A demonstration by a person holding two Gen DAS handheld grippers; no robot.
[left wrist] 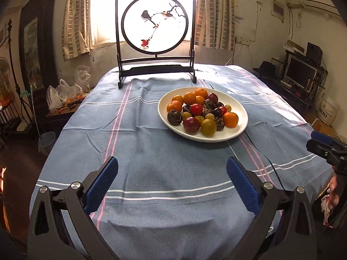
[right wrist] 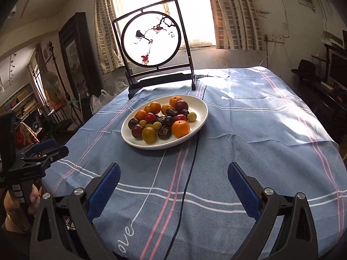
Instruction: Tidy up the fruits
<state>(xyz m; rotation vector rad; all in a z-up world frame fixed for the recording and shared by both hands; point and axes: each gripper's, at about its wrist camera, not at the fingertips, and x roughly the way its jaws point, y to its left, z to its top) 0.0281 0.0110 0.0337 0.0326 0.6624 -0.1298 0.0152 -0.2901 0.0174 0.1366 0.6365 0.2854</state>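
Observation:
A white oval plate stands on the blue striped tablecloth, right of centre in the left wrist view and left of centre in the right wrist view. It holds a pile of fruit: orange mandarins, red plums, yellow-green plums and dark brown fruits. My left gripper is open and empty, above the cloth well short of the plate. My right gripper is open and empty, also short of the plate.
A black framed round bird screen stands at the table's far edge. A black cable runs across the cloth from the plate toward me. Plastic bags lie on a low stand at left. A monitor stands at right.

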